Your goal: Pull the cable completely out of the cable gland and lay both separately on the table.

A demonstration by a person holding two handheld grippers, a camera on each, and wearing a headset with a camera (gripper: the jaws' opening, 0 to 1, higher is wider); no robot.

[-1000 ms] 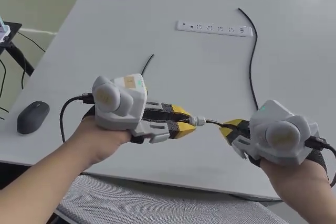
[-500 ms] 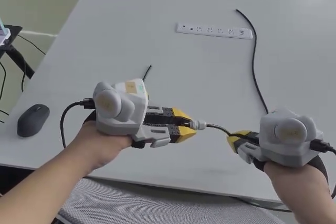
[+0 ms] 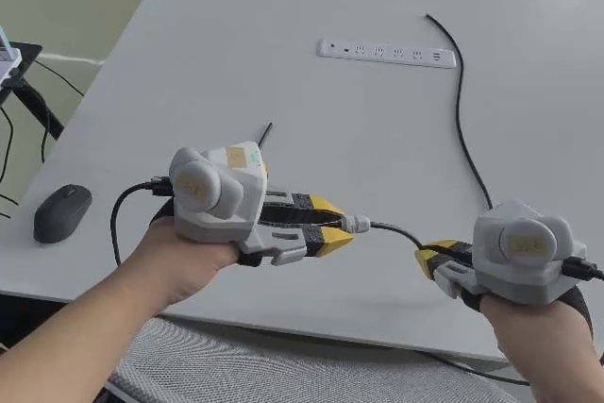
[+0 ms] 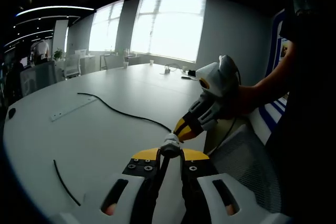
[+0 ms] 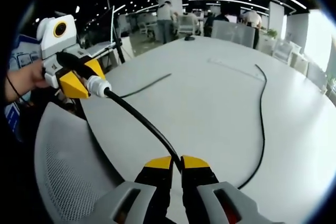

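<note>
The left gripper (image 3: 342,227) was clamped on the cable gland (image 3: 357,224) above the table (image 3: 283,63) in the head view, with the right gripper (image 3: 427,258) pinching the cable (image 3: 396,230). The left gripper view showed its jaws closed around the gland. In the right gripper view the cable ran into the gland, so a straight pull along its axis seemed wisest.

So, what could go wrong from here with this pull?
The thin black cable sits at the very tips of the right tool, so it may slip. The small white plastic cable gland in the left tool hangs near the edge of the white table; once free, either part might fall.
</note>
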